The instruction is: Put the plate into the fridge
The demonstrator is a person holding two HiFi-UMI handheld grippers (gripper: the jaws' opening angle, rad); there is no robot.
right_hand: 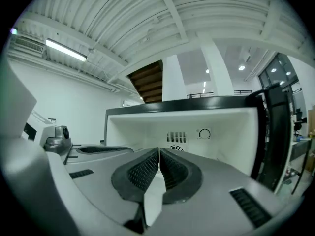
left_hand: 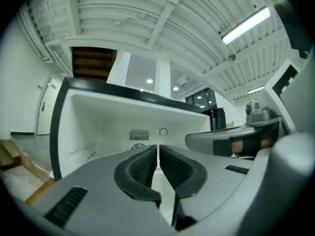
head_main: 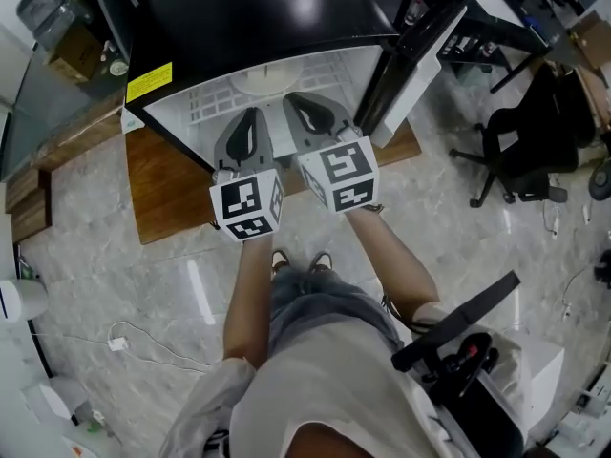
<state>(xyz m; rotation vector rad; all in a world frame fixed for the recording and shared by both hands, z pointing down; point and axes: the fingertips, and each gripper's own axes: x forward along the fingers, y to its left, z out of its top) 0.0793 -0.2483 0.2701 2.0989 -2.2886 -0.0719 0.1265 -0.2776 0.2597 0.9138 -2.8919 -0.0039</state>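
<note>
Head view steeply down above fridge (head_main: 250, 25); gripper views level, close, sharing fridge interior.

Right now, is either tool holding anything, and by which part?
Nothing is held: the left tool and right tool both have their jaws together and empty. The plate lies on the fridge shelf.

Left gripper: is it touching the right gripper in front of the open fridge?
Apart. The head view shows the white fridge shelf between the grey left gripper and the grey right gripper.
</note>
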